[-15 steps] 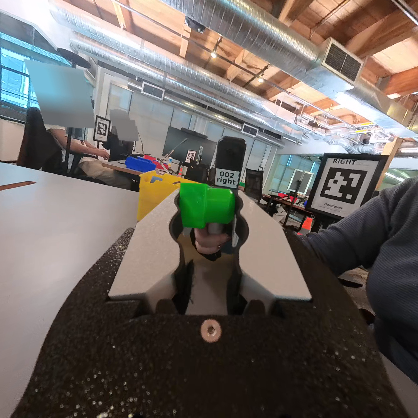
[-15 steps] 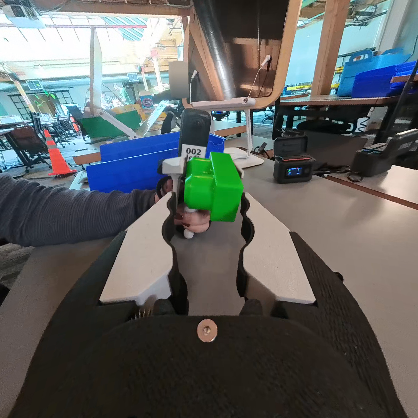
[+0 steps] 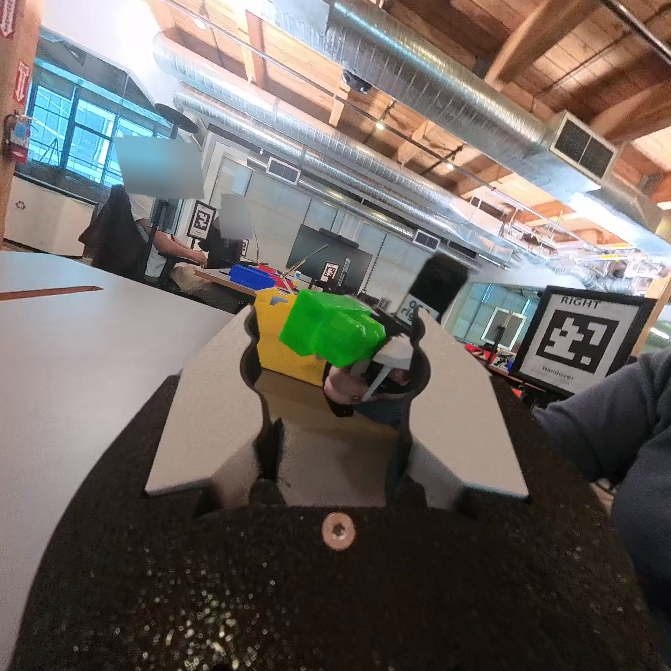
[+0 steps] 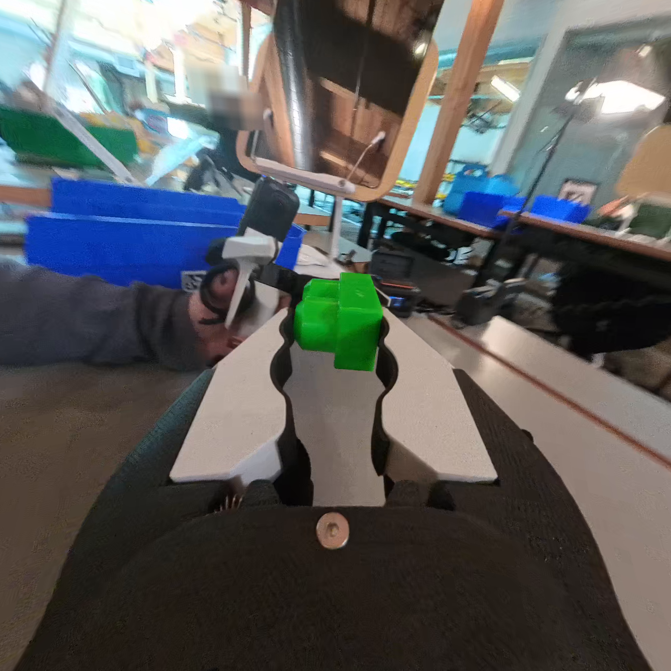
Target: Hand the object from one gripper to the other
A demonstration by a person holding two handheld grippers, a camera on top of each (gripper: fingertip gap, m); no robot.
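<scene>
Overhead, silver ducts [image 3: 417, 72]; below, grey table [image 3: 72, 363].

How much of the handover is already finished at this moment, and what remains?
Done: the green block sits clamped in the right gripper. In hand: the left gripper has its jaws wide open and stands apart from the block. Left: probably only to draw the two grippers further apart; the block is held above the table.
</scene>
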